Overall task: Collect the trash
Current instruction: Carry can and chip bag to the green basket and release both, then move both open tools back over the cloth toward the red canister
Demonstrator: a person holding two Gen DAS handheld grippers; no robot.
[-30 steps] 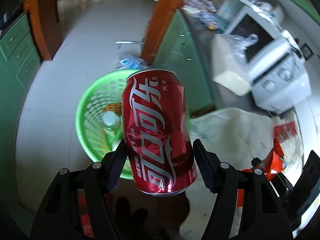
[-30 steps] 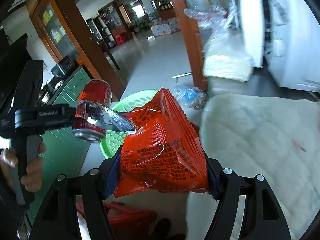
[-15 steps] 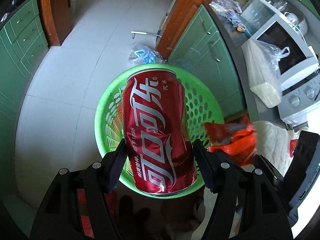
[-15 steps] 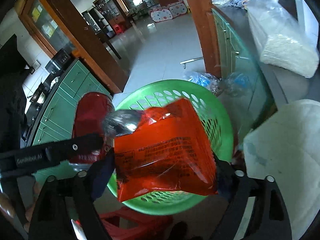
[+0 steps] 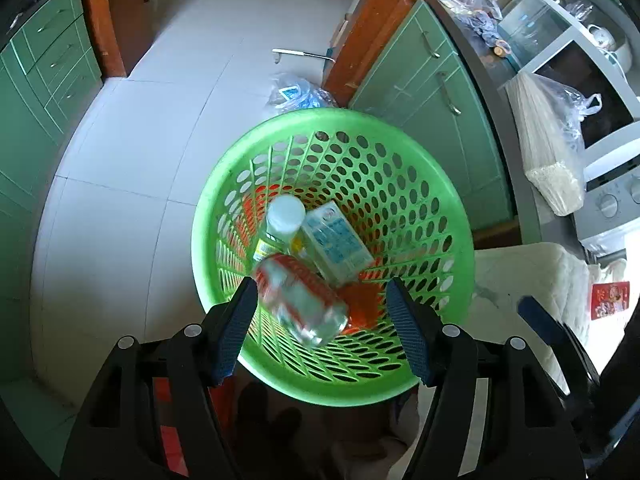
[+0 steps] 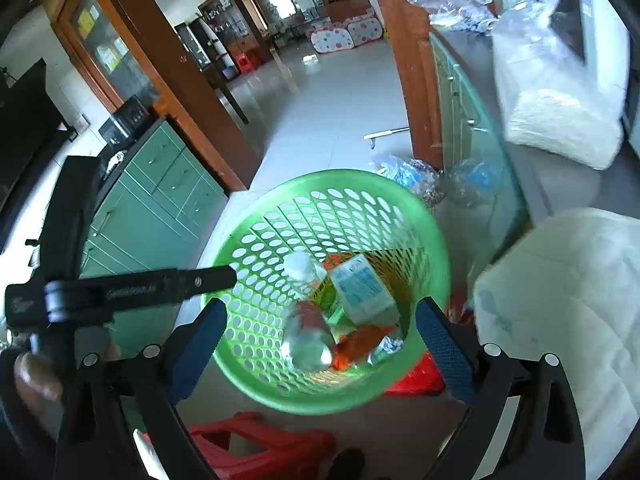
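A green perforated basket (image 5: pixel 436 184) stands below both grippers; it also shows in the right wrist view (image 6: pixel 434 236). Inside lie the red cola can (image 5: pixel 300 300), blurred, a plastic bottle with a white cap (image 5: pixel 282 216), a blue-and-white carton (image 5: pixel 336 242) and the orange snack bag (image 5: pixel 362 304). In the right wrist view the can (image 6: pixel 306 338), bottle (image 6: pixel 300 268), carton (image 6: pixel 362 288) and orange bag (image 6: pixel 360 344) show too. My left gripper (image 5: pixel 322 332) is open and empty above the basket's near rim. My right gripper (image 6: pixel 320 344) is open and empty above the basket. The left gripper's arm (image 6: pixel 120 292) crosses the left of the right view.
Green cabinets (image 5: pixel 424 80) and a brown wooden post (image 5: pixel 372 24) stand behind the basket. A crumpled plastic bag (image 5: pixel 298 94) lies on the tiled floor. A white cloth-covered table (image 6: pixel 568 300) is at right. A red stool (image 6: pixel 256 444) stands below. A bag of noodles (image 5: pixel 548 148) and a microwave sit on the counter.
Both grippers have opened. The cola can dropped from the left gripper and the orange snack bag from the right into the green basket.
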